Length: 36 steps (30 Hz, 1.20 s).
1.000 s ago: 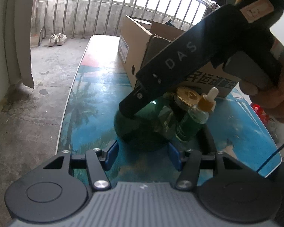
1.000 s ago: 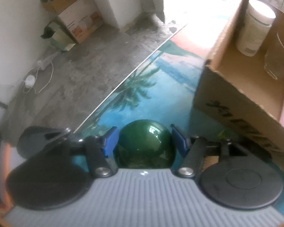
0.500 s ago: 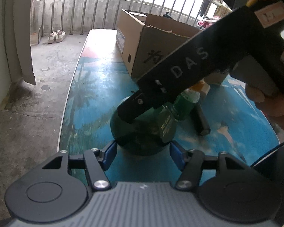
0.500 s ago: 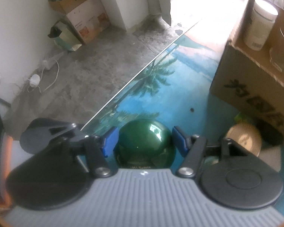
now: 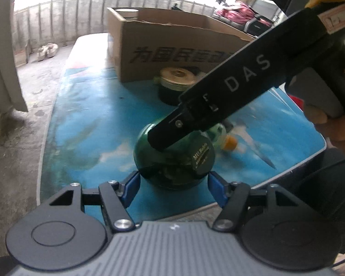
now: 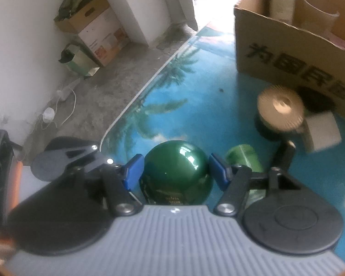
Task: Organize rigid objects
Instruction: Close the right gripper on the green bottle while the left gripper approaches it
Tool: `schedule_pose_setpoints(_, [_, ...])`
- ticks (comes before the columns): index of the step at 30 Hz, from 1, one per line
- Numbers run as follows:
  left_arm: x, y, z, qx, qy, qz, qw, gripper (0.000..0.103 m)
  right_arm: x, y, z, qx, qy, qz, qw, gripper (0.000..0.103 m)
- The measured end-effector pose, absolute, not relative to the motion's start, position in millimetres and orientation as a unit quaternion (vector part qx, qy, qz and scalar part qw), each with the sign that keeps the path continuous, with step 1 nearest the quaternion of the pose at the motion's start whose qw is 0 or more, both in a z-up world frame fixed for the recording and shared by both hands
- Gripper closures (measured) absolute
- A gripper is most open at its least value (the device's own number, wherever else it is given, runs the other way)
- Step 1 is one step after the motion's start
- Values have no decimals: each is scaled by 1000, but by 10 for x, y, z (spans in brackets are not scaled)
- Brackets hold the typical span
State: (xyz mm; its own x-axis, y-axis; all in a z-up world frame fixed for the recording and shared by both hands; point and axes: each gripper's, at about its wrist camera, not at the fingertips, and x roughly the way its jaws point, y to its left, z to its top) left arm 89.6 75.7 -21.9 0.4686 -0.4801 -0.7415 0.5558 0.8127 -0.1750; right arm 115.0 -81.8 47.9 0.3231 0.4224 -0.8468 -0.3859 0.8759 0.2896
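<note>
Two tongs converge on one green round bottle [image 5: 174, 158]. Our right tongs [image 6: 174, 170] are clenched on it, blue pads pressing both flanks of the sphere. Our left tongs [image 5: 172, 184] sit just beside its base with jaws opening; the bottle lies between them, and the pads look just clear of the glass.

From the left tongs the bottle is dead ahead, low over the blue tabletop [image 5: 85, 138]; we can't tell whether it rests on it. The right tongs come in from above, so the right hand is the nearer one.

Near-spherical body, so no strong long axis. Its gold label [image 5: 201, 158] faces right of the left tongs.

The cardboard box [image 5: 172, 50] sits well beyond the bottle, open side up; probably the destination.
</note>
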Motion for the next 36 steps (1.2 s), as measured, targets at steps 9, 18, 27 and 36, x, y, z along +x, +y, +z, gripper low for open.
schedule_pose_setpoints(9, [818,485,-242,58,414,-323,849,36,943,-1230,425,48,525,221,821,41])
schedule_pose_setpoints(18, [833,380,-224,73,412,-324,848,36,948,-1371,385,69,522,220,821,41])
schedule_pose_setpoints(27, [880,376,-241,67,412,-332,846,36,855,-1993,761,139,466,181,855,42])
schedule_pose_setpoints(36, [970,245,-269,68,406,-347,843,36,518,-2386,491,211,478,145,840,42])
